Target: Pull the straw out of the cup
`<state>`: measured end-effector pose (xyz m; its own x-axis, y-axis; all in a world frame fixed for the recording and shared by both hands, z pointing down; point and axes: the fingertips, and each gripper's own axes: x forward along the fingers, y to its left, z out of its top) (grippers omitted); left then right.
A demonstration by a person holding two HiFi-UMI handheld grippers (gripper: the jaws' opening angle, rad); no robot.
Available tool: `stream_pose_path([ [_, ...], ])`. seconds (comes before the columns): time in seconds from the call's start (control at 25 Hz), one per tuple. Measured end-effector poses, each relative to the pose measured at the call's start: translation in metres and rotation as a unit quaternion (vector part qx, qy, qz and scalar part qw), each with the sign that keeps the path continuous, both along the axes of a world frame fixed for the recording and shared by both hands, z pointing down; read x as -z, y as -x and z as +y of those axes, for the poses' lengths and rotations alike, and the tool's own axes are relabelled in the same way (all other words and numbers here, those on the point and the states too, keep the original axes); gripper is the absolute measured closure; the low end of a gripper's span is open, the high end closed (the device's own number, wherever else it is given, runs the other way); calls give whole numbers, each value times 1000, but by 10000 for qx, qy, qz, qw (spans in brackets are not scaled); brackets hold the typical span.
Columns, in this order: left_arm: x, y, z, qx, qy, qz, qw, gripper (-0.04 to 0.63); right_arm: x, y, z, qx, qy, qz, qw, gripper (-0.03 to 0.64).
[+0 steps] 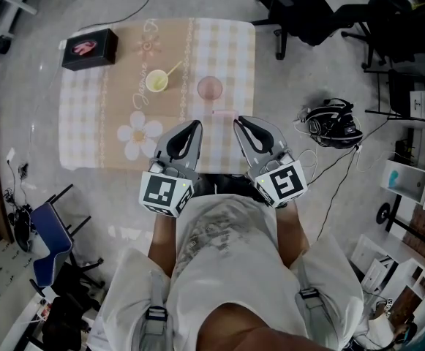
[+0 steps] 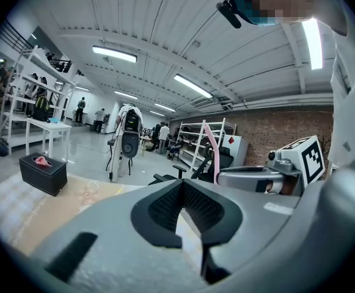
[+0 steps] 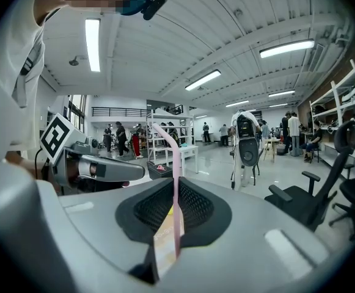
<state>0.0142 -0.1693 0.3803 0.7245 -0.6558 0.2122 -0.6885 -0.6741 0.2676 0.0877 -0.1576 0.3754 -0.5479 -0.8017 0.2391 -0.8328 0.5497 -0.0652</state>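
Over the checked table [image 1: 88, 123], right hand-held gripper [image 1: 238, 121] pinches a thin pink straw [image 3: 176, 182]; left hand-held gripper [image 1: 194, 125] closed.

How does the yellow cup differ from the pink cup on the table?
The yellow cup has a yellow straw leaning out of it; the pink cup has no straw in it. In the head view the yellow cup stands left of the pink cup. Both stand upright on the checked tablecloth.

Pink straw [image 3: 176, 185], pink cup [image 1: 210, 88], checked tablecloth [image 1: 80, 115].
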Motion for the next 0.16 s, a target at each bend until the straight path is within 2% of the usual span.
stream_pose_path([
  [0.16, 2, 0, 0, 1, -13, 7, 10000, 591, 0, 1, 1, 19, 3, 18, 10000, 584],
])
